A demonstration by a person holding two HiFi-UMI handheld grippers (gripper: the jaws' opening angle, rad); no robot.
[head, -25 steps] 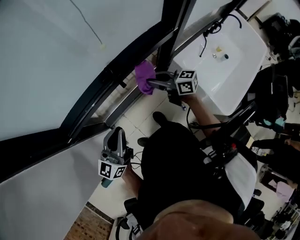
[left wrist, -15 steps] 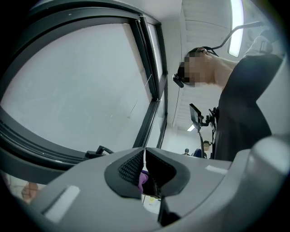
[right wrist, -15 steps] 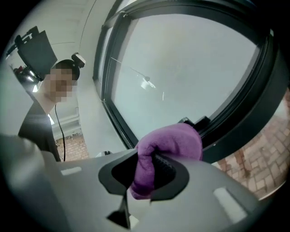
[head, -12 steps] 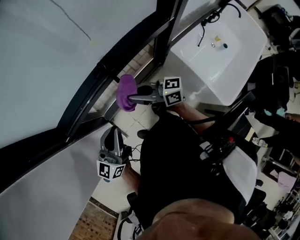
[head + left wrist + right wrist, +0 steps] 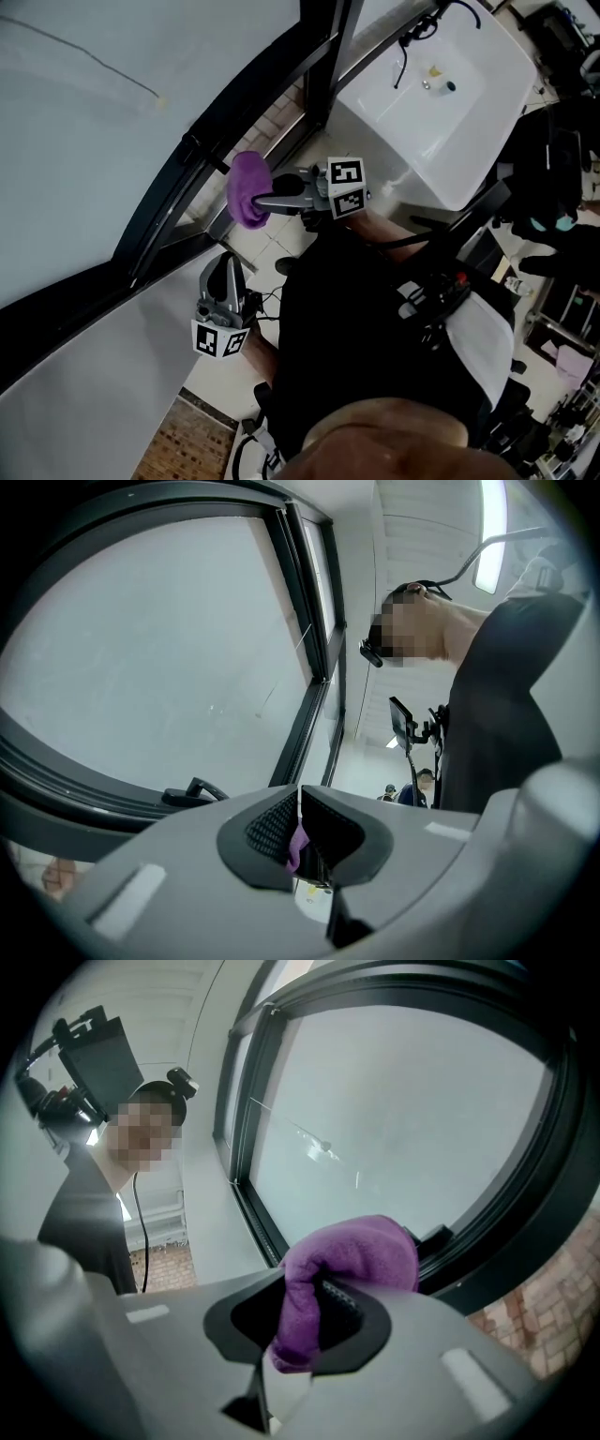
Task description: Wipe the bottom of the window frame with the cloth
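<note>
The right tool clamps a fuzzy purple cloth near the dark window frame; the left tool is closed. Only the head view shows the smooth white sink.

A large pale grey pane fills the upper left, set in a dark frame that runs diagonally. Below it is a plain white wall. The floor has pale tiles, with a brick strip at the bottom edge. A white sink stands at the right. A ceiling light glows overhead.
</note>
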